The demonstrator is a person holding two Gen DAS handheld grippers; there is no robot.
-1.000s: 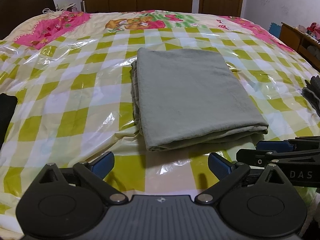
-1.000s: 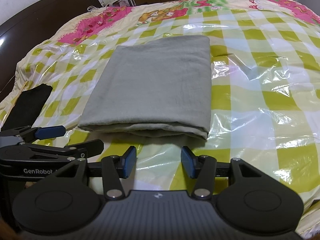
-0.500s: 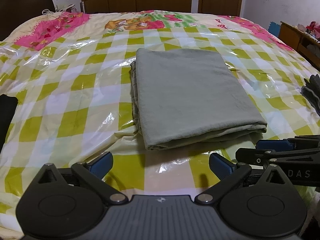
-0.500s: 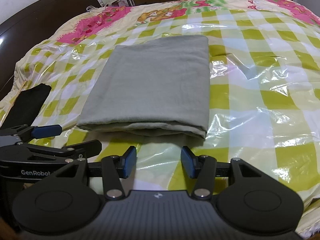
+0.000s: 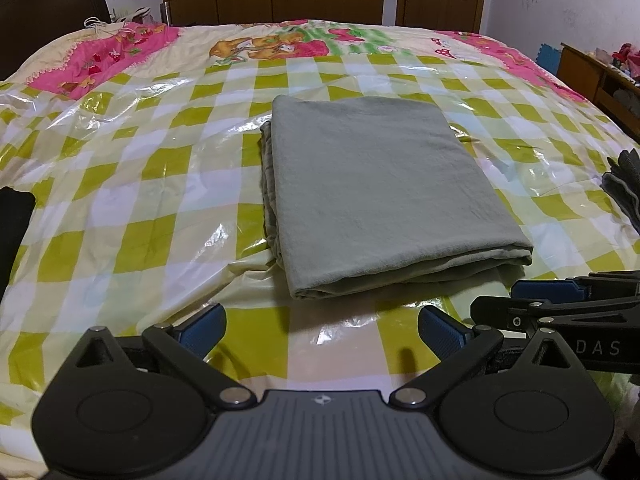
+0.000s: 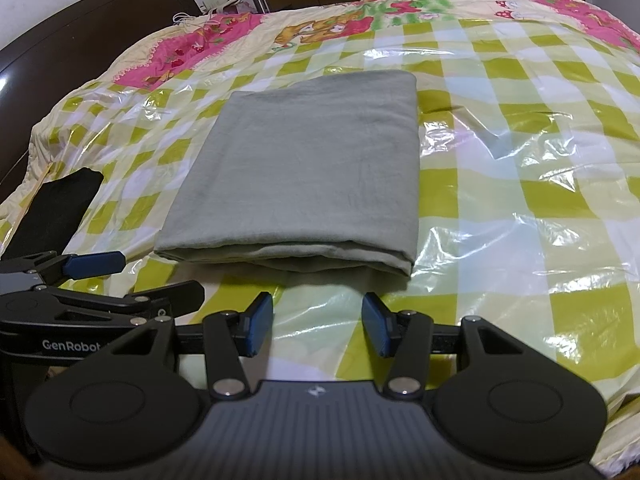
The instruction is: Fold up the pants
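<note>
A black cloth (image 5: 14, 232) lies at the bed's edge, off to the left of the left tongs (image 5: 322, 330). These tongs sit low over the checked plastic sheet (image 5: 132, 184) with their blue pads spread wide and nothing between them. Just ahead of them, slightly to the right, the grey-green pants (image 5: 380, 192) lie folded into a flat rectangle on the sheet, touched by neither tool. The right tongs (image 6: 318, 330) are close beside the left pair, also released, pads apart and empty, the folded near edge of the pants directly in front. Farther right, a dark grey garment (image 5: 624, 188) lies at the bed's edge.
</note>
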